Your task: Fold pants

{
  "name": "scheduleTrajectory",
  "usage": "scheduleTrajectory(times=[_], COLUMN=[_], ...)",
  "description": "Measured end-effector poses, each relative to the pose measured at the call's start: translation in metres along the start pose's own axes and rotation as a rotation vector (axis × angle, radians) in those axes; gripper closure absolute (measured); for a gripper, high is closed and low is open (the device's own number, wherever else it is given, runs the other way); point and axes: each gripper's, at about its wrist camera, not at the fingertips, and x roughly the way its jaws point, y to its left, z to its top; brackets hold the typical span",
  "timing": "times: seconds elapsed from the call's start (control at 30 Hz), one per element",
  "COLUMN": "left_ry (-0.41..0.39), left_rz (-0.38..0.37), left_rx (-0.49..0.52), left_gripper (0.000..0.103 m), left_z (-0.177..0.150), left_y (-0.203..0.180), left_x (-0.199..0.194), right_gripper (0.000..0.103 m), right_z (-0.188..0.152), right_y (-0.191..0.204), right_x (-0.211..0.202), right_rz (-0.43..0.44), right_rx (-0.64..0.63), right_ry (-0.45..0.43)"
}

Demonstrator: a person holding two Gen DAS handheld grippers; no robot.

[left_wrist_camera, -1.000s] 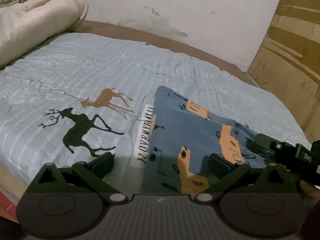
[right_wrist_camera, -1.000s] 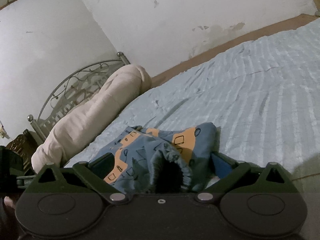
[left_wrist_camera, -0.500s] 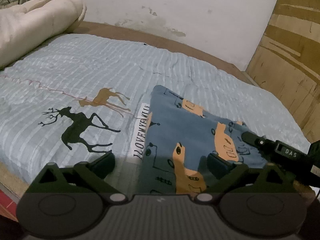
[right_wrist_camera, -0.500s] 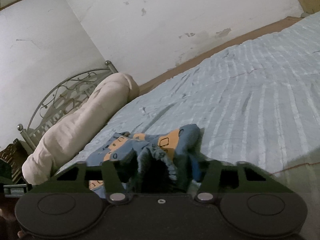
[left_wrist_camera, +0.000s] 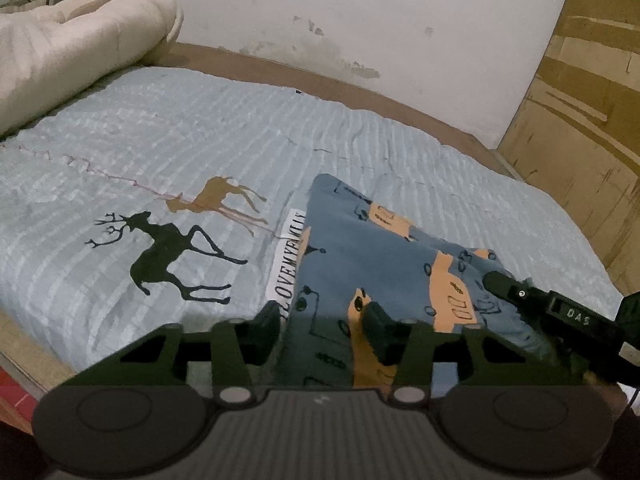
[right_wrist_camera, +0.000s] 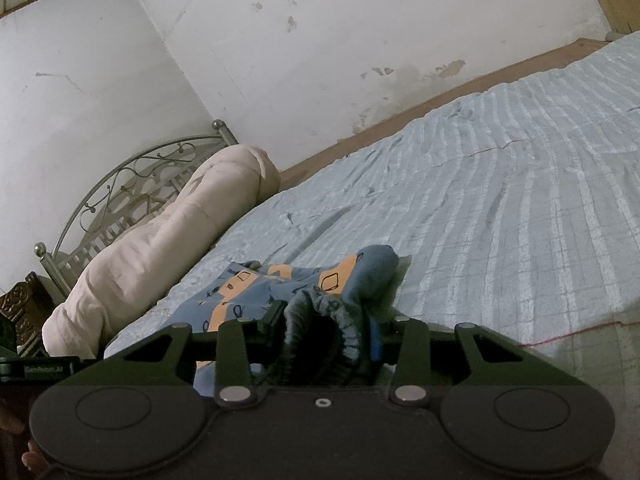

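Observation:
Small blue pants (left_wrist_camera: 372, 256) with orange patches lie on the light blue bed cover, near its front edge. My left gripper (left_wrist_camera: 322, 330) has closed in on the near left edge of the pants, with the cloth between its fingers. My right gripper (right_wrist_camera: 326, 326) is shut on a bunched, elastic edge of the pants (right_wrist_camera: 320, 280). Its dark finger also shows in the left wrist view (left_wrist_camera: 520, 296), resting on the right side of the pants.
The bed cover (left_wrist_camera: 180, 152) has a black deer (left_wrist_camera: 160, 256) and a brown deer (left_wrist_camera: 220, 198) printed on it. A rolled cream duvet (left_wrist_camera: 68, 52) lies by the metal headboard (right_wrist_camera: 132, 184). A wooden panel (left_wrist_camera: 592, 112) stands at the right.
Both grippers have closed on the pants: the right one first, then the left one narrowed on the near edge. The bunched cloth has been pulled tighter in the right gripper.

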Motion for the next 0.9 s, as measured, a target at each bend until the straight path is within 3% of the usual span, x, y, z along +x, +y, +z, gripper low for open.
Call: scheduleTrajectory(times=[0.37, 0.53, 0.9], left_ry=[-0.007, -0.022, -0.073], left_rz=[0.005, -0.003, -0.021], left_rx=[0.005, 0.015, 0.045], left_gripper=[0.072, 0.086, 0.089], left_z=[-0.002, 0.0, 0.008], left_y=[-0.003, -0.006, -0.014], left_x=[0.0, -0.003, -0.015], right_gripper=[0.065, 0.068, 0.078], right_z=[-0.001, -0.001, 0.009], right_y=[0.006, 0.006, 0.022], right_x=[0.001, 0.002, -0.004], right_rz=[-0.016, -0.015, -0.026], right_rx=[-0.026, -0.033, -0.096], right_ry=[-0.005, -0.008, -0.01])
